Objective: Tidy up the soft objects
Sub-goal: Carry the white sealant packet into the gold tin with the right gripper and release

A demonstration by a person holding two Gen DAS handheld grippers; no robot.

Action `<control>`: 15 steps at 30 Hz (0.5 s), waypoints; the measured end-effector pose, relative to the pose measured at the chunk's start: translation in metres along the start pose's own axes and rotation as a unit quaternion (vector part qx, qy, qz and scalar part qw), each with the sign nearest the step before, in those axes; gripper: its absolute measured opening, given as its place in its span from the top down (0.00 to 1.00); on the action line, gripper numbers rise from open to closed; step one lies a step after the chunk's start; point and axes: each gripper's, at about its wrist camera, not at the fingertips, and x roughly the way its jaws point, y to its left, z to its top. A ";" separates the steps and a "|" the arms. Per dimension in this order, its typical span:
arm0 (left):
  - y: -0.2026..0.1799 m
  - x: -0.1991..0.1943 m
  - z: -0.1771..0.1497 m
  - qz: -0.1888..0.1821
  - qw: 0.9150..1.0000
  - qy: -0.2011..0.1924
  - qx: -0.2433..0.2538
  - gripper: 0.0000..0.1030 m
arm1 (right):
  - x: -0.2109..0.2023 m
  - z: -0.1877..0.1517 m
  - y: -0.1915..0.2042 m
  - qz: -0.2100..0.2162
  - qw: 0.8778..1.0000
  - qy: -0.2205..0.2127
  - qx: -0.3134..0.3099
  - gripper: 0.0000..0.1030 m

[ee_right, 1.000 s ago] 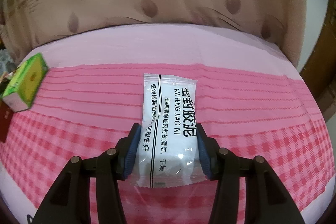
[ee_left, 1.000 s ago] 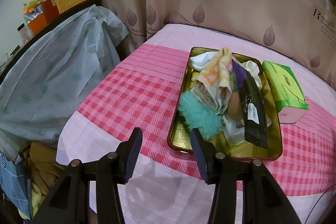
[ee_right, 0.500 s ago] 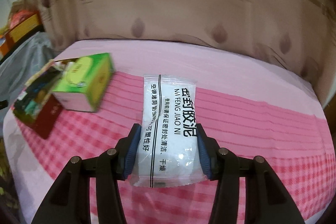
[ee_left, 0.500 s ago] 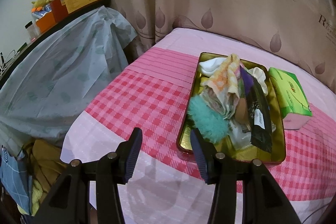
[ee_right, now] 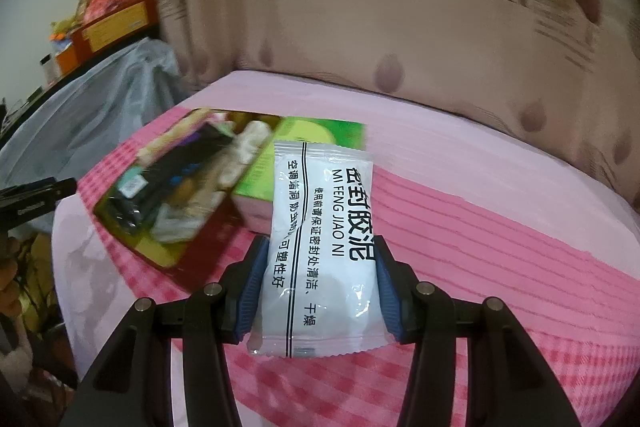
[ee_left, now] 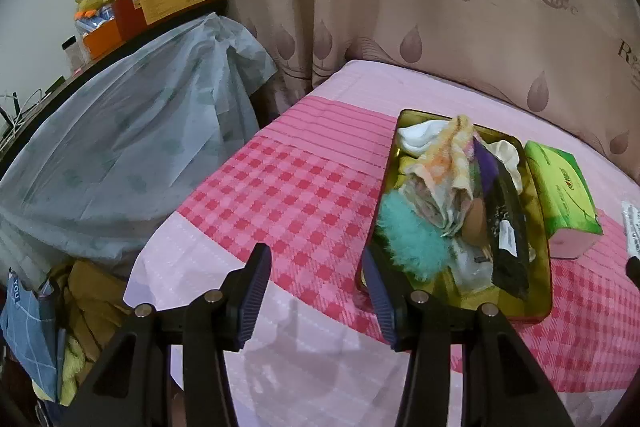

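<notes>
Between the blue-padded fingers [ee_right: 252,291] of the right gripper [ee_right: 318,287], a white sealing-clay packet [ee_right: 324,247], clamped at its lower half, both pads pressed against its sides. Packet upright along the fingers, printed face to the camera, raised above the pink checked bedspread [ee_right: 500,235]. Behind it, blurred, a green tissue box [ee_right: 304,135] and, to that box's left, a gold tin tray [ee_right: 160,247] full of soft things; hard to say from this view whether packet overlapped box only by line of sight.

On the left side, left gripper [ee_left: 316,291] spread wide with nothing between its fingers, poised over the near edge of the bedspread [ee_left: 288,195]. Right fingertip [ee_left: 376,291] close against the tray's [ee_left: 536,311] near corner in the picture, contact not clear. Inside the tray: a teal fluffy piece [ee_left: 408,235], an orange-and-yellow towel [ee_left: 452,159], white cloth [ee_left: 420,135], a black packet [ee_left: 508,239]. Just beside the tray's right wall, the tissue box [ee_left: 560,187]. At the far right edge of the left view, a sliver of the white packet [ee_left: 631,227]. Off the bed's left side, a pale plastic cover [ee_left: 120,147] draped over furniture, before a leaf-print curtain [ee_left: 440,7].
</notes>
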 end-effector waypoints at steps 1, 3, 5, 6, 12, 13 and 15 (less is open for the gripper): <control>0.001 0.000 0.000 0.003 1.000 0.000 -0.001 0.53 | 0.002 0.003 0.009 0.006 1.000 0.001 -0.006 0.55; 0.002 0.000 0.000 0.006 1.000 0.000 -0.004 0.53 | 0.007 0.006 0.020 0.015 1.000 0.005 -0.014 0.55; 0.005 0.000 0.001 0.006 1.000 -0.001 -0.008 0.53 | 0.012 0.009 0.032 0.025 0.999 0.009 -0.020 0.55; 0.006 0.000 0.001 0.007 1.000 -0.001 -0.010 0.53 | 0.016 0.011 0.039 0.028 0.999 0.010 -0.026 0.55; 0.011 0.002 0.002 0.005 1.000 0.005 -0.023 0.53 | 0.034 0.019 0.063 0.040 0.998 0.023 -0.040 0.55; 0.012 0.002 0.002 0.006 1.000 0.005 -0.025 0.53 | 0.037 0.020 0.065 0.042 0.998 0.025 -0.041 0.55; 0.014 0.002 0.003 0.008 1.000 0.006 -0.029 0.53 | 0.043 0.022 0.072 0.046 0.997 0.030 -0.044 0.55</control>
